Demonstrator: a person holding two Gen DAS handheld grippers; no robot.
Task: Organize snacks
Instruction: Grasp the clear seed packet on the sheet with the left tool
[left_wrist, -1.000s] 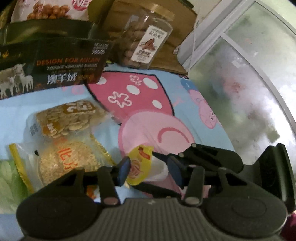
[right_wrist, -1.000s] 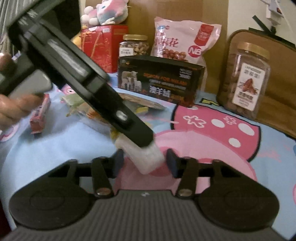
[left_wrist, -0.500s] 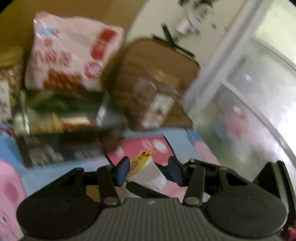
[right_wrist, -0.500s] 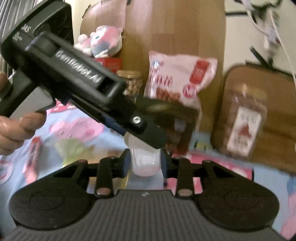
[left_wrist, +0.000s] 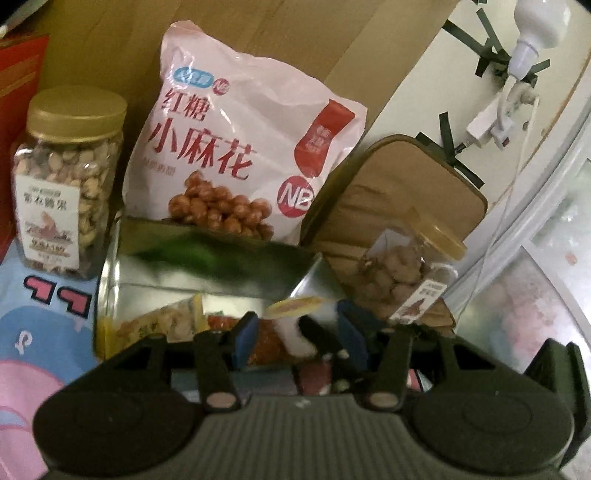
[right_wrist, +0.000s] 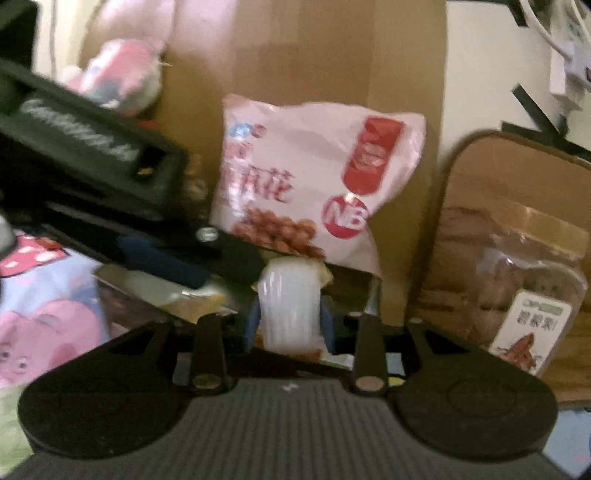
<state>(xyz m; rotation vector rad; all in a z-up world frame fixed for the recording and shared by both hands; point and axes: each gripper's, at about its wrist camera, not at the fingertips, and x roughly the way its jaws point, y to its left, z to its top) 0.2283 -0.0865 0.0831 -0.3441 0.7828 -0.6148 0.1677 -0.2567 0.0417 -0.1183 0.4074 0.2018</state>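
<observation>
A small white jelly cup (right_wrist: 289, 308) with a yellow lid (left_wrist: 295, 305) hangs above an open silvery box (left_wrist: 147, 273). My right gripper (right_wrist: 290, 325) has its blue pads pressed on the cup's two sides, though its jaws are opening slightly. My left gripper (left_wrist: 295, 326) reaches in from the left in the right wrist view (right_wrist: 232, 271). Its jaws are opening too, and the cup sits at its fingertips with a gap to each pad (left_wrist: 245, 338). Inside the box lie a pale snack packet (left_wrist: 162, 325) and an orange-red packet (left_wrist: 266, 345).
Behind the box lean a pink bag of fried dough twists (left_wrist: 240, 147), a gold-lidded nut jar (left_wrist: 66, 177) on the left, a tilted jar (left_wrist: 406, 273) against a brown cushion (left_wrist: 406, 184) on the right. Cardboard backs them. A cartoon sheet (left_wrist: 37, 332) covers the surface.
Both grippers rose from the cartoon sheet and moved toward the box at the back, carrying the cup along. The right pads drew in onto the cup's sides.
</observation>
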